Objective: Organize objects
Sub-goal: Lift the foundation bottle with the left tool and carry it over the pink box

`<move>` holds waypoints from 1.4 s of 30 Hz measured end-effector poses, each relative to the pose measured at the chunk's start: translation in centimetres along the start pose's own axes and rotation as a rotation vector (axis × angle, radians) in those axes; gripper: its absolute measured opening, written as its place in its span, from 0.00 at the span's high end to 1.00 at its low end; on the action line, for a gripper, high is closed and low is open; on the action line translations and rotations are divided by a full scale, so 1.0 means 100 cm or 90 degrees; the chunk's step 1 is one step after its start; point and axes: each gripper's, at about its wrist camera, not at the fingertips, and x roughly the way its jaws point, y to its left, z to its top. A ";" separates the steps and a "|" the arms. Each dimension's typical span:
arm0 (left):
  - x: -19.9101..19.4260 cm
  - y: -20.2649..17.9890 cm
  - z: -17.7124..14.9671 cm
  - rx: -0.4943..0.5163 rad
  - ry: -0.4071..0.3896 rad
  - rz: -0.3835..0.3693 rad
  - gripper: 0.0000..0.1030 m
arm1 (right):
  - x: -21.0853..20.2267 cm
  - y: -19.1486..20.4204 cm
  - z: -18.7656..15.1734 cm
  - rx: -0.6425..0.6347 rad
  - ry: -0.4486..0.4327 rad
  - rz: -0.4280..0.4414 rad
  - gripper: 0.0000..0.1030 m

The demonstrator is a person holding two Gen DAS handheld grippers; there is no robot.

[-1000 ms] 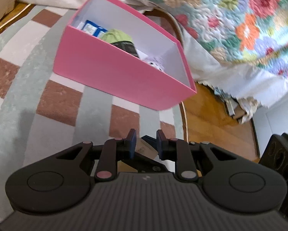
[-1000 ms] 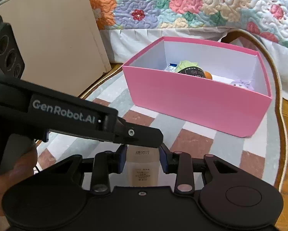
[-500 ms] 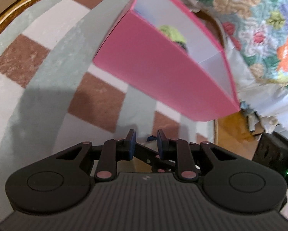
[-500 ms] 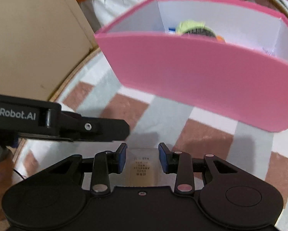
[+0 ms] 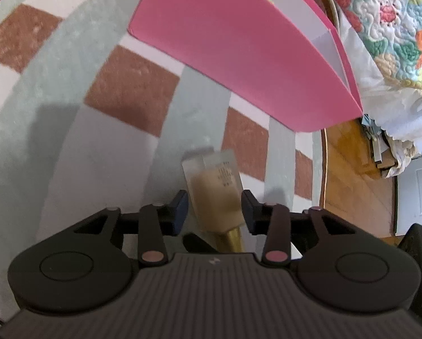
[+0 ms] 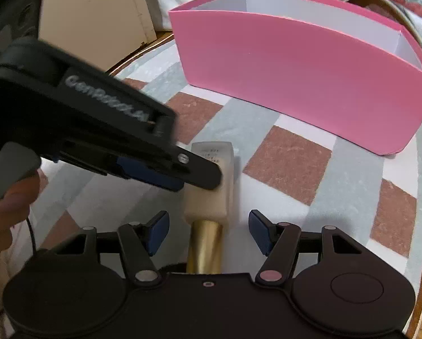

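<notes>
Both grippers dropped low; right gripper [image 6: 208, 233] jaws now released, bottle [image 6: 211, 186] mid-frame btwn left gripper [image 5: 214, 207] jaws, grip unclear.

Your bottle [image 6: 211, 186] lies on the rug [image 6: 290, 158] at lower centre of the frame, the box [image 6: 295, 65] behind it toward upper right.

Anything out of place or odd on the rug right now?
The bottle lies on its side on the rug, outside the pink box, gold cap toward the cameras. Both grippers, left and right, are open around it. No spill shows.
</notes>
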 end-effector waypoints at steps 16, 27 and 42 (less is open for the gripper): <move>0.004 -0.012 -0.010 0.016 -0.009 0.024 0.50 | 0.001 -0.024 0.014 0.140 0.011 0.063 0.60; -0.014 -0.026 -0.030 0.036 0.008 0.029 0.52 | -0.015 -0.039 0.001 0.203 0.007 0.122 0.60; -0.082 -0.082 -0.007 0.087 -0.075 -0.010 0.53 | -0.092 -0.012 0.022 0.066 -0.097 0.088 0.60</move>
